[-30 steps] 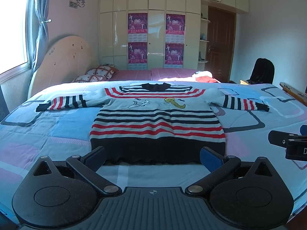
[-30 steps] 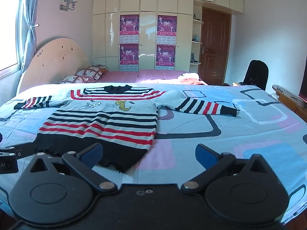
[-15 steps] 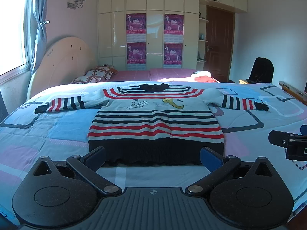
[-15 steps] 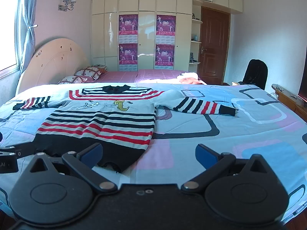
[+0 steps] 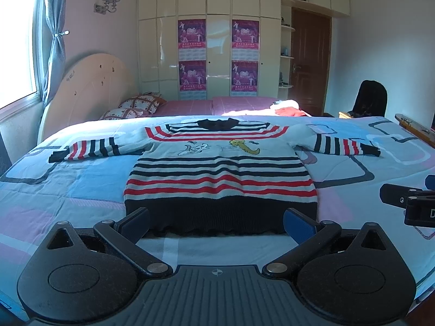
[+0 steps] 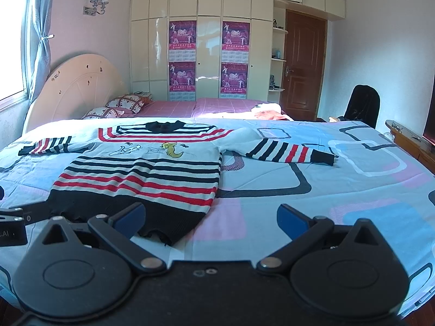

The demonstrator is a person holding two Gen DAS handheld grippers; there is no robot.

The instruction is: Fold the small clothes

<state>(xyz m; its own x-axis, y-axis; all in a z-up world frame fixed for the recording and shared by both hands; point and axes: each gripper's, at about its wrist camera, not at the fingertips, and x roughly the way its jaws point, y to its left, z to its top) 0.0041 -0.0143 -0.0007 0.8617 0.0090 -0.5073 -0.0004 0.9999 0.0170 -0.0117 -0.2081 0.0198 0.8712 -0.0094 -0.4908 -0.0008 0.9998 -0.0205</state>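
Nothing shifted | sweater [image 5: 220, 174] flat on bed [image 5: 68, 190] | both grippers spread, empty

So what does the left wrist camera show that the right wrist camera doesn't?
Only the left wrist view shows the right gripper at its right edge, and the striped sweater centred between its own open fingers. Only the right wrist view shows the left gripper at its left edge, and more bare quilt to the sweater's right. Both show the sweater flat with sleeves spread, hem nearest, the headboard, posters, door and black chair.
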